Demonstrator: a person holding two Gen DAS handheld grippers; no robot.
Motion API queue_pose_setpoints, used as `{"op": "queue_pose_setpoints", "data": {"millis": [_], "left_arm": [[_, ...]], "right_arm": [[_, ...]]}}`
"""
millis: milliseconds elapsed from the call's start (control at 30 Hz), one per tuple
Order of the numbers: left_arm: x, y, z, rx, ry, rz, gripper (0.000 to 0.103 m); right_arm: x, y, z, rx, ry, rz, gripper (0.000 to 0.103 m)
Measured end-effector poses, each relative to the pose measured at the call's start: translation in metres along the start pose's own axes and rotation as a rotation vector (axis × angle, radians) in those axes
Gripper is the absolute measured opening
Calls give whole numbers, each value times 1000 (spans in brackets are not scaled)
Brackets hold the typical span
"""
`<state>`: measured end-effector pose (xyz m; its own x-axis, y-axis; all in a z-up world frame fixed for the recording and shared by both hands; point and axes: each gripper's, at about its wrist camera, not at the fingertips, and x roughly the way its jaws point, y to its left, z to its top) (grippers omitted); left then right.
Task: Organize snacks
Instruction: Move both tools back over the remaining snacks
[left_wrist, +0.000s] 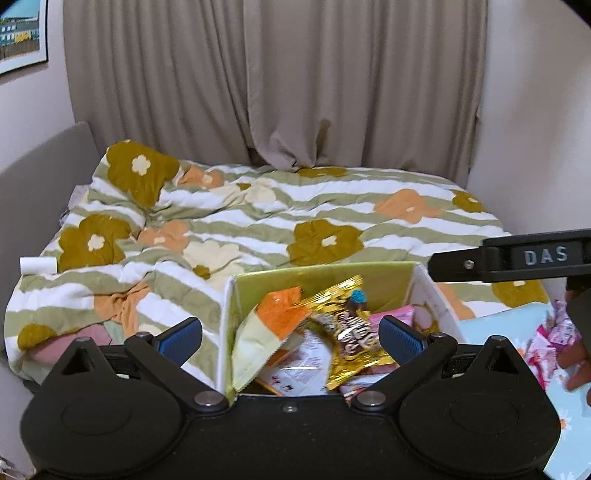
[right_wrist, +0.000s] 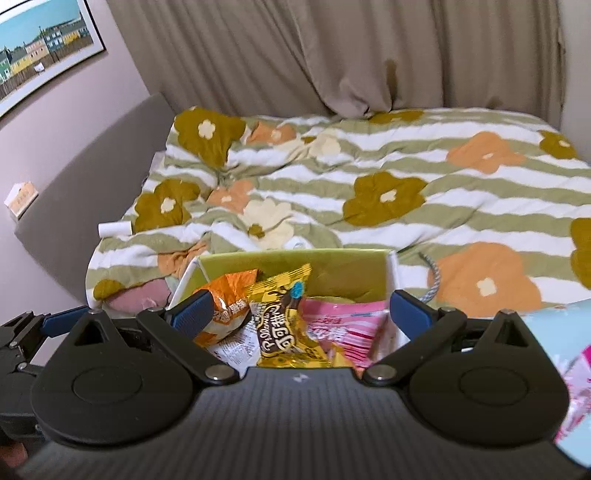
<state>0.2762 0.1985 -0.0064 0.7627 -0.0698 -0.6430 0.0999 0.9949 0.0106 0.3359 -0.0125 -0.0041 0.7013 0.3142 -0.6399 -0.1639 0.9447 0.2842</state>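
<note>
Hovering over green box (right_wrist: 295, 266), both tongs — left (left_wrist: 290, 338), right (right_wrist: 301, 314) — apart, empty. Risk: gold packet (right_wrist: 284, 317) rides high w/ others — may spill if box nudged.

An open box (right_wrist: 343, 266) with a lime-green inner wall and white sides is set at the near edge of the bed. A gold packet (right_wrist: 282, 317) is propped upright in its middle, flanked by an orange-and-cream packet (right_wrist: 225, 291) on the left and a pink packet (right_wrist: 347, 325) lying on the right. More pink wrappers (left_wrist: 557, 339) are seen outside, right of the box.
</note>
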Motion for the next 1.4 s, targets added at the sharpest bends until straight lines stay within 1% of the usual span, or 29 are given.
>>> {"op": "queue_pose_setpoints", "data": {"millis": [67,133,233,367,600,800,933,1033,1100,1233,1400], "left_arm": [[-6,-8,1,4,-9,-13,103],[-13,-18,1,8,-22,-28,103],[-22,-36,-1,16,-34,-36,103],[-35,-64,-6,25,-45,-36,103],[-52,-133,-18,12,-49,-37,103],[-50,-197,-31,28,-26,-40,103],[-40,-234,-43,21,-6,-19,103],[-30,-255,-53,8,5,-7,103],[-21,-267,-59,6,15,-1,103],[6,-284,-67,13,46,14,103],[49,-297,-69,27,89,34,103]], "right_arm": [[-16,-4,0,-9,-6,-14,103],[-33,-11,-2,-21,-14,-46,103],[-57,-26,-7,-23,-64,-69,103],[-85,-59,-15,32,-89,-49,103],[-122,-119,-37,19,-129,-85,103],[-145,-177,-60,24,-106,-87,103],[-147,-212,-76,11,-35,-59,103],[-144,-237,-87,3,6,-58,103],[-141,-251,-96,25,27,-64,103],[-127,-280,-109,88,60,-69,103],[-104,-305,-121,123,83,-91,103]]}}
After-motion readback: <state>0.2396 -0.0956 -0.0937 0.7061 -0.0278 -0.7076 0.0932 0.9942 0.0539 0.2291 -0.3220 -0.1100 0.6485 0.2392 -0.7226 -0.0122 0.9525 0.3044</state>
